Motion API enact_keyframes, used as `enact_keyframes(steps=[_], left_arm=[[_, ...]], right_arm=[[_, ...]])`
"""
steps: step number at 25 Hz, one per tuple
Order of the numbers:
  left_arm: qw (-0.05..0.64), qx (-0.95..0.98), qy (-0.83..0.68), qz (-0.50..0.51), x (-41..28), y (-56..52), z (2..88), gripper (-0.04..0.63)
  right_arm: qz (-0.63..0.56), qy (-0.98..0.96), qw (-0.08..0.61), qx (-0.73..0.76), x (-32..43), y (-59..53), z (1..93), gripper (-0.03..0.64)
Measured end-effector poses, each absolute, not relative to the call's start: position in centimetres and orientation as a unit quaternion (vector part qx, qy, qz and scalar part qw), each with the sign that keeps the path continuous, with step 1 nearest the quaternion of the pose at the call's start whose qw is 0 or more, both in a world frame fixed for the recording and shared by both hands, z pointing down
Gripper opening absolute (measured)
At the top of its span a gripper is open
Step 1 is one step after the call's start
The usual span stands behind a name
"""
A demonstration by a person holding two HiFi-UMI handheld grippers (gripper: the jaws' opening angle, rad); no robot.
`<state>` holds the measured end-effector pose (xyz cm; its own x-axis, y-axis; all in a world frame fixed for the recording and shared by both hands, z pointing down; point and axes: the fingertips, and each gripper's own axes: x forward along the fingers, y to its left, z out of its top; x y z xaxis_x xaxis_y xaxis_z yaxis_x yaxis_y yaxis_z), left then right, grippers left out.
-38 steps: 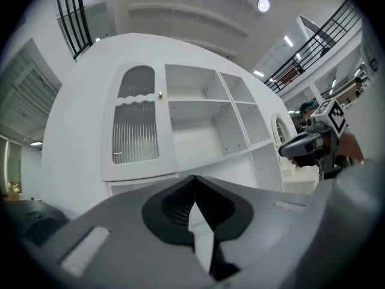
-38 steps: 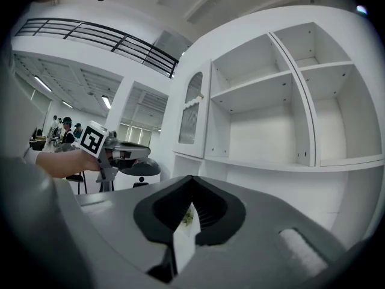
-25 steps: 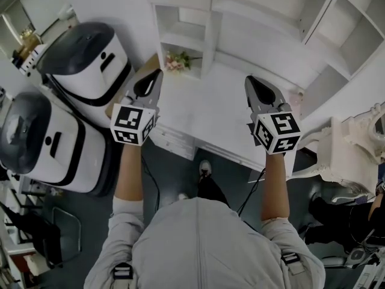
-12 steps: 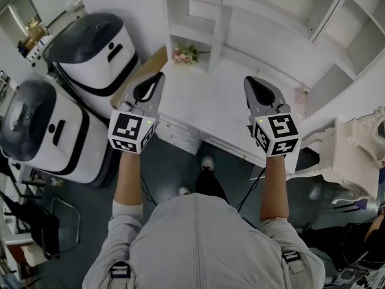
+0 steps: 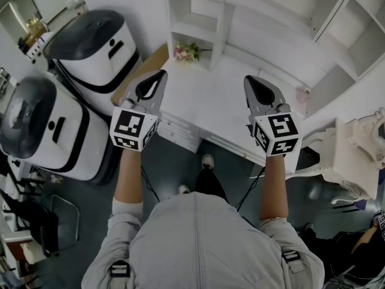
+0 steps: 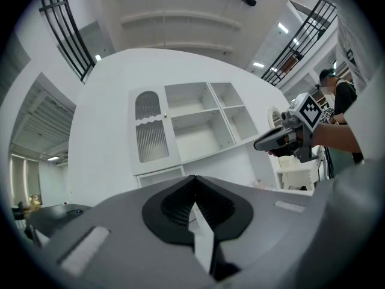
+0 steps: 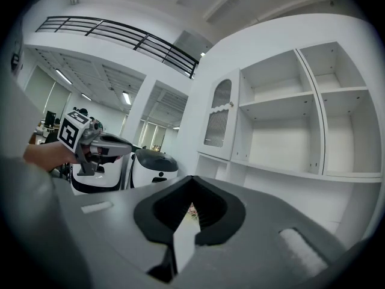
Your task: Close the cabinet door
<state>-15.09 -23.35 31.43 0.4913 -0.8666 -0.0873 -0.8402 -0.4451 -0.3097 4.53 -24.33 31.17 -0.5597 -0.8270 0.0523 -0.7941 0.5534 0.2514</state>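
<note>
- The arched, slatted cabinet door (image 6: pixel 150 128) stands at the left end of the white cabinet (image 6: pixel 207 138), above the desk (image 5: pixel 210 110), well apart from both my grippers.
- My left gripper (image 6: pixel 194 178): jaws pressed together, holding nothing.
- My right gripper (image 7: pixel 192 178): jaws likewise together, empty.
- Pink flowers (image 5: pixel 186 52) sit in a lower cubby.

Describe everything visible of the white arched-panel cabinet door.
The white cabinet door fills the leftmost bay of the white shelf unit. Painted-looking frame around an arched ribbed panel, a scalloped band across it. It stands upright and looks about flush with the unit; whether it is fully shut is unclear. Nothing touches it.
</note>
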Motion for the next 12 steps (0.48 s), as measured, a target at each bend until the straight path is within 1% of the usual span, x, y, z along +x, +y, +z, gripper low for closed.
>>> enact_keyframes(steps=[12], left_arm=[[0.155,-0.851,0.5,-0.043,-14.89,-23.97,31.5,0.017]], right_arm=[[-0.097,-0.879,0.077,0.461,4.38,-25.03,31.19,0.002]])
